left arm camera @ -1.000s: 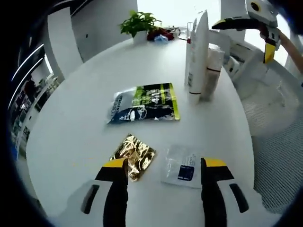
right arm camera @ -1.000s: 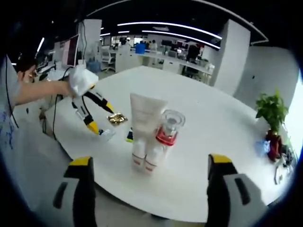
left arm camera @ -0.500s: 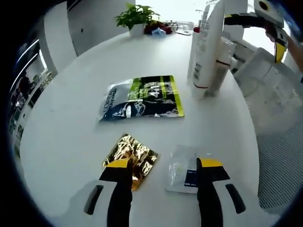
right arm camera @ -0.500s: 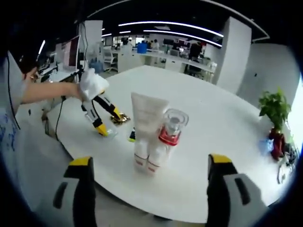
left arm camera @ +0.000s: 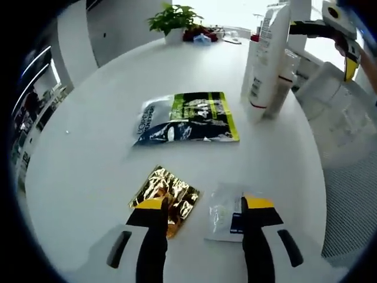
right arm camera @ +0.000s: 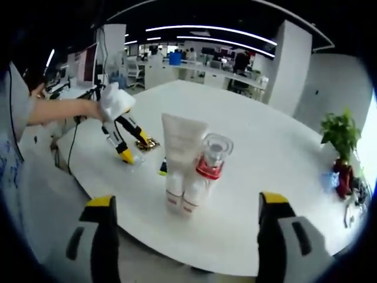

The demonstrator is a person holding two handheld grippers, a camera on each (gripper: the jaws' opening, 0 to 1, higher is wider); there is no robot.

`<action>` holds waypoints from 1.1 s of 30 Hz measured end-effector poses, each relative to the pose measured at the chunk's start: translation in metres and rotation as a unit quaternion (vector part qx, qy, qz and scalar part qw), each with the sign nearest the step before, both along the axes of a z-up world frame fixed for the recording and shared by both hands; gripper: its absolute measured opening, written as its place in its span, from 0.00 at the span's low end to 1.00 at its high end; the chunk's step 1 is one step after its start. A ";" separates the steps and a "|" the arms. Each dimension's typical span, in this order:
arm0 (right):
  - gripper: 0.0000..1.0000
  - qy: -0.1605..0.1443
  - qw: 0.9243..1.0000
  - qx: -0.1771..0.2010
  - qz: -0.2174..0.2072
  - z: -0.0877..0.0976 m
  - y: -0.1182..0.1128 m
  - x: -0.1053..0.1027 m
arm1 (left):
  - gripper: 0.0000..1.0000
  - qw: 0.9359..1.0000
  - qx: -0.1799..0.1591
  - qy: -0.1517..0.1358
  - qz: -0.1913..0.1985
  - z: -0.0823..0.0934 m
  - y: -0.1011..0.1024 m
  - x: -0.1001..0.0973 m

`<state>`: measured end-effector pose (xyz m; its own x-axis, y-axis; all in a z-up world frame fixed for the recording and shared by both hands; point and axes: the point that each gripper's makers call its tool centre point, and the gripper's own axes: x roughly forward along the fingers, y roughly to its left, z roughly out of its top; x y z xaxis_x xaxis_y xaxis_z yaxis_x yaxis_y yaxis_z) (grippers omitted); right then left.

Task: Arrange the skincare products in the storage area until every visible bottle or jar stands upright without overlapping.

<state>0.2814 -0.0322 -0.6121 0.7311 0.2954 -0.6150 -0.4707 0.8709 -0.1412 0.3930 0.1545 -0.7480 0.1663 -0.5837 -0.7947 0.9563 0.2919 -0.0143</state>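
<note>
Table: my work surface is a round white table (left arm camera: pixel 88 153) — wide and bare toward its far left.
Near edge: a gold foil sachet (left arm camera: pixel 166 191) and a clear sachet (left arm camera: pixel 227 211) lie flat, side by side, just ahead of my left tongs.
Middle: a green-and-black sachet (left arm camera: pixel 187 117) lies flat.
Far right: a white tube (right arm camera: pixel 180 159) and a red-collared pump bottle (right arm camera: pixel 203 172) stand upright — touching.
Far edge: a potted plant (left arm camera: pixel 174 20).

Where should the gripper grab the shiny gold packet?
Probably by its near edge. The gold packet lies flat on the white table, and the left gripper, jaws open, already hovers above that end, so coming straight down looks easiest.
</note>
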 end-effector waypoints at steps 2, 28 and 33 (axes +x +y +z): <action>1.00 0.001 1.000 -0.001 0.000 0.000 0.000 0.001 | 0.48 1.000 0.001 0.000 0.006 0.000 0.005 0.003; 1.00 0.011 1.000 -0.005 0.007 -0.002 0.003 0.005 | 0.47 0.999 0.024 0.007 0.036 -0.002 0.064 0.037; 1.00 0.009 1.000 -0.005 0.013 -0.001 0.006 0.007 | 0.48 0.999 0.039 0.009 0.037 -0.002 0.073 0.042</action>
